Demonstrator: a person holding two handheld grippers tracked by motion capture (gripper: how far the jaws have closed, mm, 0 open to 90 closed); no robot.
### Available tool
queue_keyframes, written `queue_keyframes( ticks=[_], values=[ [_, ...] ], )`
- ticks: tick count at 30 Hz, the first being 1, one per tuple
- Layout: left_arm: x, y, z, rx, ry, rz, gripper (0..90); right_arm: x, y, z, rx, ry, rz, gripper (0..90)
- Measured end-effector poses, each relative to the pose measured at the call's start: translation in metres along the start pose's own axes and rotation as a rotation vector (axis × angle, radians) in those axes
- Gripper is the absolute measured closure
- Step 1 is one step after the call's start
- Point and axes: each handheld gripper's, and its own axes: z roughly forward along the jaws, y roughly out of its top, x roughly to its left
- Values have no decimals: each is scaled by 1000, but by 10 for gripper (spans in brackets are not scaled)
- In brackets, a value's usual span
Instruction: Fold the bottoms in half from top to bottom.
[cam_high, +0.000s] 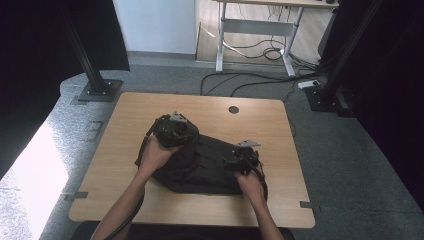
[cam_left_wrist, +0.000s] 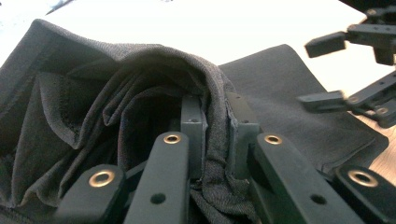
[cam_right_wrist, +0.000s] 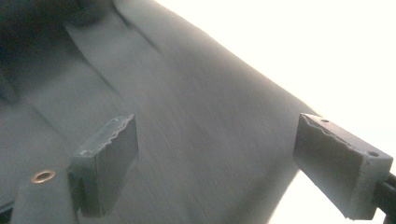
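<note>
Dark garment (cam_high: 200, 167) lies partly bunched on the tabletop (cam_high: 125, 165). Left tool (cam_left_wrist: 215, 135) pinches a raised fold; right tool (cam_right_wrist: 224, 163) hovers spread. Folding apparently incomplete.

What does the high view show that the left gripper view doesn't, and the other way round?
High view alone: the whole wooden table with its round hole, the person's forearms, the grey floor and a desk at the back.

Left gripper view alone: close up, the left gripper has its jaws closed on a raised fold of the dark cloth, with the weave and a hemmed edge plain to see.

Both: the dark cloth lying on the table, and the right gripper, whose jaws stand apart over the cloth.
</note>
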Motion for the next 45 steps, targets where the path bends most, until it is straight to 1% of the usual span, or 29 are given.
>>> queue_keyframes(
  ticks=[1, 3, 6, 7, 8, 9, 11, 13, 16, 21, 23, 27, 29, 31, 32, 34, 36, 39, 40, 42, 45],
  values=[
    [0, 0, 0, -1, -1, -1, 800, -3, -7, 0, 15, 4, 9, 138],
    [1, 0, 0, -1, -1, -3, 800, -6, -19, 3, 40, 9, 10, 137],
    [1, 0, -1, -1, 1, -6, 800, -6, -28, 10, 61, 22, 21, 151],
    [1, 0, -1, -1, 2, -7, 800, -4, -30, 13, 68, 23, 19, 182],
    [1, 0, -2, -1, 4, -8, 800, -2, -31, 17, 76, 9, 1, 170],
    [2, 0, -2, -2, 7, -8, 800, 0, -31, 19, 66, -3, -12, 178],
    [2, 1, -3, -4, 7, -7, 800, 3, -28, 21, 69, -7, -9, 205],
    [0, 3, -2, -7, 7, -4, 800, 5, -25, 24, 64, 10, -24, 243],
    [-6, 7, 1, -1, 8, 10, 800, 11, -19, 31, 59, 26, -38, 256],
    [-13, 13, 3, 5, 16, 32, 799, 32, -5, 47, 58, 56, -74, 263],
    [-15, 15, 4, 6, 16, 36, 799, 44, 3, 56, 56, 76, -95, 263],
    [-17, 16, 7, 8, 14, 33, 799, 65, 12, 67, 47, 109, -128, 260],
    [-18, 14, 10, 13, 13, 34, 798, 71, 14, 71, 42, 132, -138, 240],
    [-20, 12, 17, 19, 5, 26, 798, 73, 15, 73, 40, 151, -144, 224],
    [-21, 10, 21, 23, 0, 26, 798, 72, 15, 73, 37, 162, -151, 209],
    [-25, 7, 29, 34, -7, 29, 797, 68, 15, 72, 27, 191, -141, 198],
    [-30, 4, 39, 49, -13, 34, 796, 63, 15, 68, 14, 194, -125, 197],
    [-35, 1, 53, 66, -23, 33, 794, 50, 17, 54, -15, 176, -115, 205],
    [-37, 1, 57, 72, -25, 35, 792, 44, 17, 47, -21, 160, -124, 206],
    [-41, 1, 66, 87, -18, 36, 790, 34, 16, 35, -31, 112, -136, 205],
    [-48, -1, 81, 118, -1, 56, 787, 19, 11, 22, -28, 71, -127, 204]
  ],
)
